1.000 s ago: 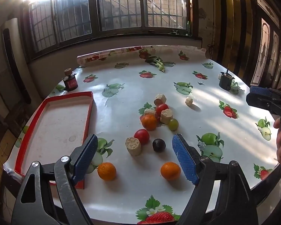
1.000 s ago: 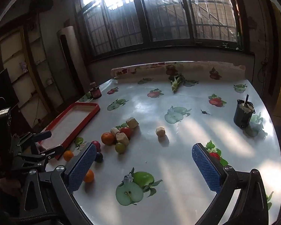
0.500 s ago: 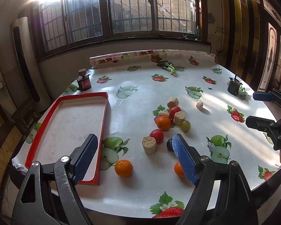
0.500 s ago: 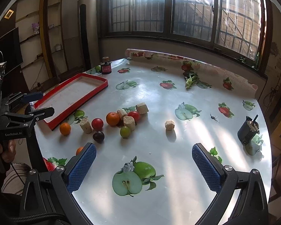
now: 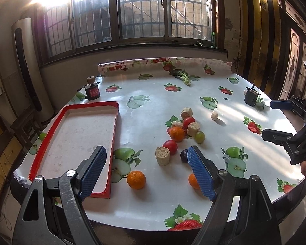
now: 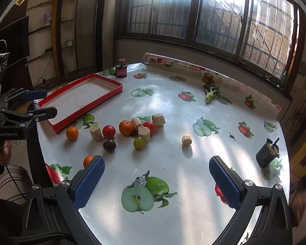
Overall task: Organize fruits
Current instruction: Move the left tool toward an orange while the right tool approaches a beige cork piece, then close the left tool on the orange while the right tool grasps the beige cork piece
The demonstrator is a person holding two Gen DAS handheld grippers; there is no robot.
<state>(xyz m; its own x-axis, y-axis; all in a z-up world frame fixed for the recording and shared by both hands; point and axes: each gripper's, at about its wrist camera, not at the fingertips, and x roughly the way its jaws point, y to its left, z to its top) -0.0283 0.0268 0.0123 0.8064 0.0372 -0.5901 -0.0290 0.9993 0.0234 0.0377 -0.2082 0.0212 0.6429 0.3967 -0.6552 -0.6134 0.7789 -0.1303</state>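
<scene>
Small fruits lie loose on the table: an orange [image 5: 136, 179] near the front, another orange [image 5: 193, 181] partly behind my left finger, a third orange [image 5: 177, 134], red fruits [image 5: 170, 146] [image 5: 188, 121], a dark plum [image 5: 183, 156] and a green grape [image 5: 199, 137]. An empty red-rimmed tray [image 5: 115, 125] lies at the left. My left gripper [image 5: 146, 171] is open and empty above the front edge. My right gripper [image 6: 156, 178] is open and empty over the table's right side; it also shows in the left wrist view [image 5: 275, 120].
Several beige cork-like blocks [image 5: 162, 155] [image 6: 186, 140] lie among the fruits. A small dark red-labelled bottle [image 5: 91, 88] stands beyond the tray. A black cup [image 6: 267, 153] stands at the right edge. A green vegetable sprig [image 6: 211, 94] and the rolled tablecloth end [image 5: 163, 62] lie at the back.
Both grippers have pulled back and risen from the table, so more of the tray and table shows. The right gripper's view has swung left. Nothing was grasped.
</scene>
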